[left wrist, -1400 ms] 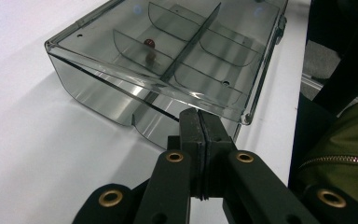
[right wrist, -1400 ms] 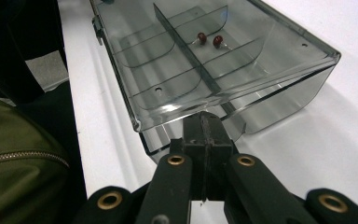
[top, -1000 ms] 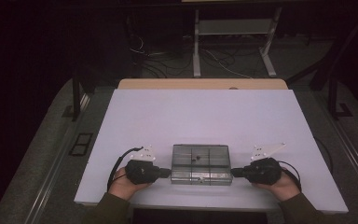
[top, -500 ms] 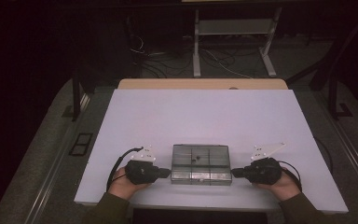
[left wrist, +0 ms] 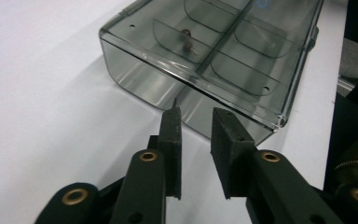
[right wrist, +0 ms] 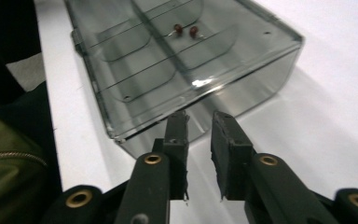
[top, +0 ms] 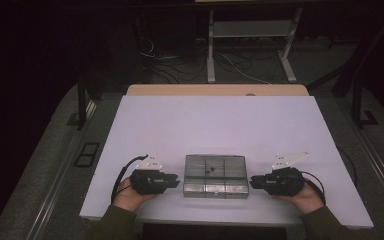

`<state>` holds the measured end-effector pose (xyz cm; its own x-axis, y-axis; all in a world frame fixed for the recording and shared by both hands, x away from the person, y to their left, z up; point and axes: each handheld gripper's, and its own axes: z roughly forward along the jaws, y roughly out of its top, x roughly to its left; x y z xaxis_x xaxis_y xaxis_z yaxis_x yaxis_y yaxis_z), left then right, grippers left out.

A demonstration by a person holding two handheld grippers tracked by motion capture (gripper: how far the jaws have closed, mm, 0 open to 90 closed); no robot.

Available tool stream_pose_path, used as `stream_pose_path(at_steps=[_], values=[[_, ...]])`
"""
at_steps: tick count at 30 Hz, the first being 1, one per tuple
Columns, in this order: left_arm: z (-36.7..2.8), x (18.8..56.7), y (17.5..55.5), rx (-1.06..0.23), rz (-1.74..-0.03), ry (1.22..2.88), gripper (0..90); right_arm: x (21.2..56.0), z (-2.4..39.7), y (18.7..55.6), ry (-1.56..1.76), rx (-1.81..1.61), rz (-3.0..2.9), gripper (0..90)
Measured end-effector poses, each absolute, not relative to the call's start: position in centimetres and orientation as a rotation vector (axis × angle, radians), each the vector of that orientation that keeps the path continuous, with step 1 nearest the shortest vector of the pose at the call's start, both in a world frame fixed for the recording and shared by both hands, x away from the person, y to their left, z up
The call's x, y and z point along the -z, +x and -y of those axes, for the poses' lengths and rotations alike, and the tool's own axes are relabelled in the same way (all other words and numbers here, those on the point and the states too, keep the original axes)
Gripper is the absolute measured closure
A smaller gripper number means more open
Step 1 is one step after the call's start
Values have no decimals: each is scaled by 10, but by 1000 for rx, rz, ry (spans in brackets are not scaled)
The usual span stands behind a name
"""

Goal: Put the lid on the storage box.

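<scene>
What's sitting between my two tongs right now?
The clear compartment box lies between the left tongs and right tongs, seen in the high view; both point at its ends, jaws slightly apart.

We find no words, numbers, labels or brand marks that we can read on the box (top: pixel 214 175), the table (top: pixel 220 125) or anything around them.

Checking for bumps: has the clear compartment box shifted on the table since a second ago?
No. The clear compartment box sits at the same spot near the white table front edge, between both grippers.
</scene>
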<state>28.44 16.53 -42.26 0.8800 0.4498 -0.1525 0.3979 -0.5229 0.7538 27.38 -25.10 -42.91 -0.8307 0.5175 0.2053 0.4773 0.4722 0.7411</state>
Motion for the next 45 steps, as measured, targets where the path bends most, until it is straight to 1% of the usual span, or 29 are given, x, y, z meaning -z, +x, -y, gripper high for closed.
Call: stream_pose_path(at_steps=[5,8,12,20,23,26,28,30,32,36,40,45], values=[[-168,422,286,-91,-622,2173,668,429,257,276,947,-1323,-2605,657],[-171,422,288,-94,-633,2162,635,429,259,277,963,-1332,-2578,591],[-174,421,289,-100,-652,2149,569,428,260,278,986,-1365,-2537,502],[-182,420,292,-146,-672,2115,422,428,265,279,1035,-1381,-2472,358],[-186,421,292,-165,-683,2097,356,428,268,280,1056,-1378,-2453,283],[-190,422,293,-187,-678,2095,276,429,270,281,1061,-1362,-2440,247],[-192,423,293,-205,-682,2103,225,429,270,281,1055,-1362,-2433,192],[-194,424,293,-208,-698,2101,172,430,270,280,1058,-1348,-2426,186],[-196,425,293,-212,-700,2101,140,431,271,279,1060,-1330,-2415,124],[-201,424,291,-218,-700,2095,115,432,275,275,1067,-1312,-2393,124],[-204,424,289,-227,-703,2087,55,432,280,272,1077,-1323,-2371,123],[-206,425,287,-238,-705,2096,8,433,286,268,1073,-1345,-2345,123]])
